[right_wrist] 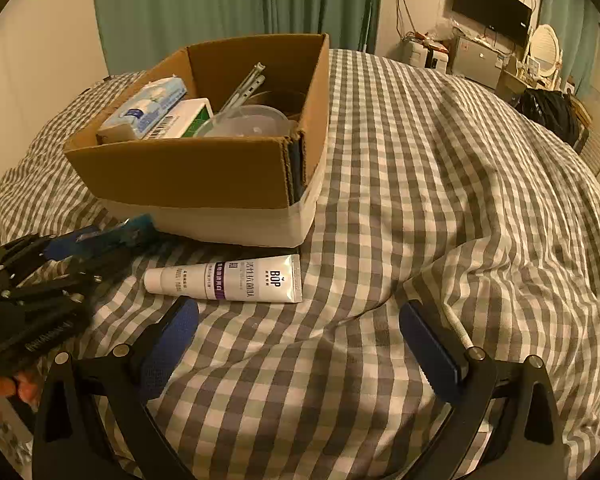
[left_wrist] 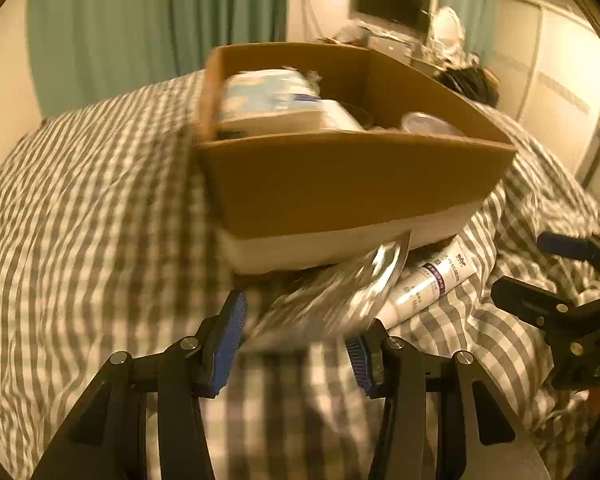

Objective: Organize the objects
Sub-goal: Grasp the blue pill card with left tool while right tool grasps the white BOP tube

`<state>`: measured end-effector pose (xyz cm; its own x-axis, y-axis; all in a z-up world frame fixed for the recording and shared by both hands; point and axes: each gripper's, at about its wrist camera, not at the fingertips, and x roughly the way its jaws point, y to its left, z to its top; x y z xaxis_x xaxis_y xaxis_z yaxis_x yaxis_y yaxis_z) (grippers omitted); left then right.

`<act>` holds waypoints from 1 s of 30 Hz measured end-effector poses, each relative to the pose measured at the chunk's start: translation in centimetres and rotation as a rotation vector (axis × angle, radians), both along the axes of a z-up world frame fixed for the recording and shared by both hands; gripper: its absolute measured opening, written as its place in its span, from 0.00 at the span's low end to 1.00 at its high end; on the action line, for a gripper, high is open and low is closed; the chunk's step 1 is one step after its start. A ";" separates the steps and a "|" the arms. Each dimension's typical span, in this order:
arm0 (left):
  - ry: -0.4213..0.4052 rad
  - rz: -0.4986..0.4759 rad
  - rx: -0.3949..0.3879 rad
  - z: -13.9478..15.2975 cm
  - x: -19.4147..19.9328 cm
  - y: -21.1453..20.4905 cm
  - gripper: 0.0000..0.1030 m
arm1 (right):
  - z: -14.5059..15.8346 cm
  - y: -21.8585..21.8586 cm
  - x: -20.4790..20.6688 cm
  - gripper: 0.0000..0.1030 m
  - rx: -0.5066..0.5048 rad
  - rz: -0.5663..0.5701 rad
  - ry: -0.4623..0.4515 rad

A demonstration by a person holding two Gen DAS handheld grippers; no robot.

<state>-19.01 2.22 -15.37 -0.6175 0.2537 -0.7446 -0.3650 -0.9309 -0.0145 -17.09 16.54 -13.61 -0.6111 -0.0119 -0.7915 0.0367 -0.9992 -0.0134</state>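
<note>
Left gripper point(left_wrist: 296, 344) jaws around blurred clear packet point(left_wrist: 340, 292), right gripper point(right_wrist: 300, 344) jaws wide, toothpaste tube point(right_wrist: 224, 279) unobstructed.

An open cardboard box point(right_wrist: 204, 172) sits on the checked bed, holding a tissue pack point(right_wrist: 148, 106), a clear lidded tub point(right_wrist: 248, 122) and more. At its 6 o'clock, a white tube point(right_wrist: 224, 280) lies flat.
</note>
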 end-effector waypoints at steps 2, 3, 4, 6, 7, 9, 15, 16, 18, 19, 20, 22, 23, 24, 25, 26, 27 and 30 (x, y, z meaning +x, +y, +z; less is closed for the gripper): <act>0.012 -0.040 0.000 -0.2 -0.1 1.0 0.26 | -0.3 0.1 -0.2 0.98 -0.005 -0.001 -0.007; 0.013 -0.054 -0.006 -0.4 0.0 1.3 0.24 | -0.4 0.1 -0.3 0.98 -0.007 -0.001 -0.010; 0.025 -0.063 -0.022 -0.4 0.1 1.4 0.23 | -0.5 0.1 -0.4 0.98 -0.009 0.001 -0.012; 0.037 -0.077 -0.027 -0.3 0.8 1.3 0.20 | -0.5 -0.2 -0.4 0.98 -0.008 0.005 -0.013; 0.038 -0.072 -0.011 0.1 1.2 0.8 0.18 | -0.4 -0.4 -0.4 0.98 -0.009 0.010 -0.008; 0.046 -0.026 0.024 1.3 2.1 -0.8 0.08 | -0.1 -0.8 -0.3 0.98 -0.008 0.029 0.004; 0.030 0.130 0.105 4.9 4.0 -5.0 0.07 | 0.5 -3.2 0.2 0.98 -0.021 0.138 -0.022; 0.031 0.151 0.096 5.1 4.4 -5.6 0.07 | 0.2 -3.7 -0.1 0.98 -0.032 0.130 -0.057; 0.023 0.202 0.091 5.7 4.3 -6.4 0.07 | -0.7 -3.8 -0.9 0.98 -0.098 0.073 -0.132; 0.017 0.225 0.097 5.8 4.4 -6.9 0.07 | -1.3 -3.5 -1.6 0.98 -0.176 0.027 -0.172; 0.007 0.245 0.104 5.7 4.4 -7.3 0.07 | -1.7 -3.3 -2.0 0.98 -0.217 -0.003 -0.189; -0.010 0.268 0.108 5.2 4.3 -8.0 0.07 | -2.8 -2.7 -3.1 0.98 -0.290 -0.110 -0.214; -0.017 0.274 0.109 4.8 4.4 -8.3 0.07 | -3.1 -2.5 -3.5 0.98 -0.316 -0.143 -0.214; -0.024 0.278 0.112 4.5 4.6 -8.4 0.07 | -3.3 -2.3 -3.8 0.98 -0.348 -0.182 -0.208; -0.029 0.284 0.115 4.3 4.6 -8.6 0.07 | -3.6 -2.2 -4.3 0.98 -0.373 -0.215 -0.199; -0.037 0.289 0.118 3.9 4.5 -8.8 0.07 | -3.9 -2.3 -4.6 0.98 -0.381 -0.233 -0.191; -0.044 0.292 0.119 3.6 4.4 -8.9 0.07 | -4.2 -2.5 -4.9 0.97 -0.370 -0.241 -0.188; -0.067 0.297 0.117 2.8 4.1 -9.0 0.07 | -5.2 -3.8 -5.4 0.82 -0.251 -0.224 -0.194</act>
